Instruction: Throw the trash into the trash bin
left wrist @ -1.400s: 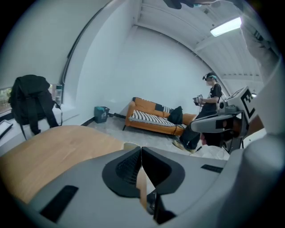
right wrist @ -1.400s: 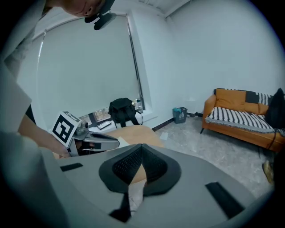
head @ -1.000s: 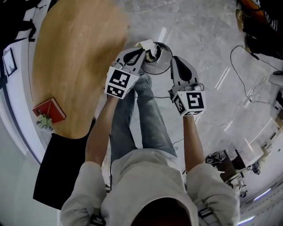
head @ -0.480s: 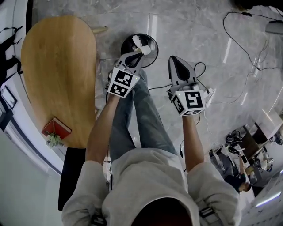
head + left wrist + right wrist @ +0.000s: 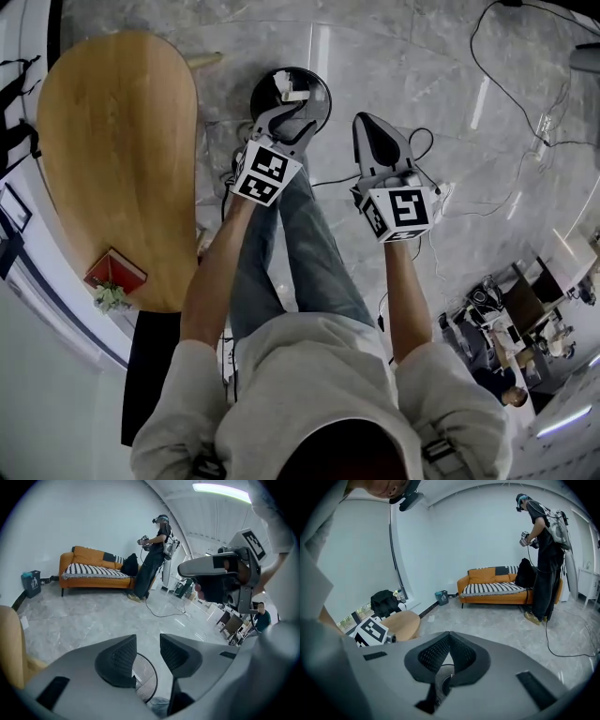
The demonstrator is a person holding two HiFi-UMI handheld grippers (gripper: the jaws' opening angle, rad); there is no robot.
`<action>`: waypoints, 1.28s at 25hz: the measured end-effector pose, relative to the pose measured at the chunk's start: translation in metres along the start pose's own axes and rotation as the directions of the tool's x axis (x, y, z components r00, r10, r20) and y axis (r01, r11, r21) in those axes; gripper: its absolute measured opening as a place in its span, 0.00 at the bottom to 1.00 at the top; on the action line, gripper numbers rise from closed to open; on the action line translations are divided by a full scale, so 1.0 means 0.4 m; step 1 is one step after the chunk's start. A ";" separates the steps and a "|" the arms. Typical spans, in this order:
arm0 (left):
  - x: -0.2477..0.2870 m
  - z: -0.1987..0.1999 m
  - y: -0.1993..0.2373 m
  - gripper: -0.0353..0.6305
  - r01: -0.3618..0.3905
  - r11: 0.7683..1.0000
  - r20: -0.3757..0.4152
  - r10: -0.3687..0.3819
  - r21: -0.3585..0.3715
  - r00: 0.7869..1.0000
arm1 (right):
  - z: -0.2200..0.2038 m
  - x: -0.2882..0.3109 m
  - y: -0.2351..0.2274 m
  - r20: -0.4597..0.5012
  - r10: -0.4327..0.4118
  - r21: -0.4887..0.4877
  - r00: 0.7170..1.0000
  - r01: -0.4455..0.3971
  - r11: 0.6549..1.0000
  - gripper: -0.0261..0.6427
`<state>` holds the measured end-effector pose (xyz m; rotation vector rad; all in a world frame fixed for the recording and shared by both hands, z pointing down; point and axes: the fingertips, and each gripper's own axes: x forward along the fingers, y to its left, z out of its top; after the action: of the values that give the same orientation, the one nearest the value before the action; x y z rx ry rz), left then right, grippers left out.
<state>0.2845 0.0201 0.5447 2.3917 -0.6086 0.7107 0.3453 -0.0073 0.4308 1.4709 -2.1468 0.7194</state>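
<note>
The round black trash bin (image 5: 325, 94) stands on the marble floor just ahead of my feet. A crumpled white piece of trash (image 5: 284, 87) lies inside it. My left gripper (image 5: 291, 117) hovers over the bin's near rim; its jaws have just been opening and nothing is between them. The left gripper view shows that gap (image 5: 147, 654) with the bin rim (image 5: 153, 686) below. My right gripper (image 5: 362, 122) hangs to the right of the bin, shut and empty; its pads meet in the right gripper view (image 5: 449, 649).
An oval wooden table (image 5: 117, 159) stands to the left, with a red book (image 5: 114, 272) at its near end. Cables (image 5: 487, 84) trail over the floor at the right. In the gripper views an orange sofa (image 5: 93, 569) and a standing person (image 5: 546, 550) are further off.
One second ago the left gripper was shut on the white trash above the bin. Its jaws now stand apart and the trash lies in the bin. Both grippers moved over the floor towards the bin.
</note>
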 end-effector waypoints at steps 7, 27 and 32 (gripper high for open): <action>-0.045 0.067 0.044 0.14 -0.071 0.997 0.088 0.072 -0.017 0.994 | 0.036 0.032 0.024 -0.001 0.048 -0.029 0.999 -0.048 0.998 0.08; -0.528 0.094 0.259 0.08 -0.436 0.844 0.290 0.522 -0.313 0.802 | 0.152 0.186 0.420 -0.101 0.418 -0.267 0.903 -0.429 0.863 0.08; -0.802 -0.006 0.293 0.08 -0.568 0.680 0.270 0.719 -0.463 0.640 | 0.166 0.180 0.627 -0.147 0.539 -0.315 0.829 -0.556 0.769 0.08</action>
<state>-0.0239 0.0175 0.3981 1.9601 -1.7173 0.2772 0.0814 -0.0253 0.3814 0.6268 -2.5273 0.5073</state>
